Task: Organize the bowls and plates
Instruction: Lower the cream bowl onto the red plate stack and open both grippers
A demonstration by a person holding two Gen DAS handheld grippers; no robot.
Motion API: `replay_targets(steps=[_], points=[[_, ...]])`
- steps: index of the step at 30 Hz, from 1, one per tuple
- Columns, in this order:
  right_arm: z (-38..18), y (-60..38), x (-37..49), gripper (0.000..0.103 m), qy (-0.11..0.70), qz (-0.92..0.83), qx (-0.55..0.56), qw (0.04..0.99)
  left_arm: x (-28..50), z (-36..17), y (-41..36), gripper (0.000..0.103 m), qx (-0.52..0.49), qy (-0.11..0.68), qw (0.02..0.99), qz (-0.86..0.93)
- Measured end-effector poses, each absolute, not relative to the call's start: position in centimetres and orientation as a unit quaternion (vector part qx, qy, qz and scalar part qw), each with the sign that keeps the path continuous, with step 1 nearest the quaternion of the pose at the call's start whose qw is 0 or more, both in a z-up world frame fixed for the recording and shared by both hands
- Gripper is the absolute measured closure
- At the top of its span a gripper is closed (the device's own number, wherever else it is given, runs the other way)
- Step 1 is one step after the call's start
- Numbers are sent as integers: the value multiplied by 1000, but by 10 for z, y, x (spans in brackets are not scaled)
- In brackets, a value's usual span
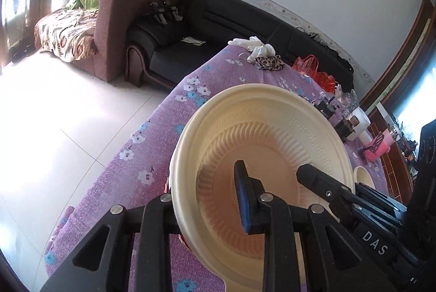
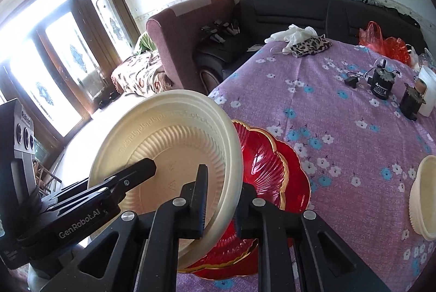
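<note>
A cream ribbed plastic plate (image 1: 261, 128) (image 2: 174, 134), seemingly two nested, hangs tilted above the table. My left gripper (image 1: 209, 191) is shut on its left rim, with the blue-padded finger (image 1: 244, 196) inside and the other finger hidden behind the rim. My right gripper (image 2: 223, 185) is shut on the opposite rim, one finger on each side. Each view shows the other gripper's finger reaching in: the right gripper (image 1: 313, 175), the left gripper (image 2: 141, 166). Beneath the plate lies a stack of red scalloped plates (image 2: 272, 169) with gold edges. A cream bowl (image 2: 425, 199) (image 1: 363, 175) stands to the right.
The table wears a purple flowered cloth (image 2: 340, 115). Far right stand black motor-like parts (image 2: 381, 85) and a white cup (image 2: 429, 90). A leopard-print cloth with white gloves (image 2: 308, 42) and a red bag (image 2: 381, 42) lie at the far edge. The table's left edge drops to a tiled floor (image 1: 68, 115).
</note>
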State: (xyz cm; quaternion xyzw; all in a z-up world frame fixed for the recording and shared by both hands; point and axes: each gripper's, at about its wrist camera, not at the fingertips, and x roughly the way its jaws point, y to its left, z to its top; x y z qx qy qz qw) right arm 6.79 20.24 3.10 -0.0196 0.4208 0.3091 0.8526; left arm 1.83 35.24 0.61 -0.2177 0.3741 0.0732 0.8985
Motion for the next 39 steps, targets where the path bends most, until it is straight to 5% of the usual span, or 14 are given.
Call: replay_targets(steps=[5, 13, 17, 21, 25, 34, 39], points=[[29, 204, 73, 86, 422, 300, -24, 855, 23, 1, 353, 77, -217, 381, 896, 73], [23, 206, 77, 86, 412, 289, -28, 864, 26, 4, 346, 55, -211, 378, 900, 63], [24, 205, 76, 73, 398, 280, -30, 873, 22, 10, 347, 47, -211, 363, 905, 64], [33, 202, 72, 71, 378, 277, -28, 883, 16, 16, 350, 31, -211, 349, 910, 73], [41, 199, 67, 61, 360, 278, -27, 890, 10, 25, 352, 29, -200, 333, 917, 86], [49, 172, 61, 60, 350, 274, 1, 896, -21, 47, 340, 25, -167, 287, 936, 118], [49, 150, 53, 51, 352, 271, 20, 896, -44, 63, 315, 6, -118, 249, 947, 166]])
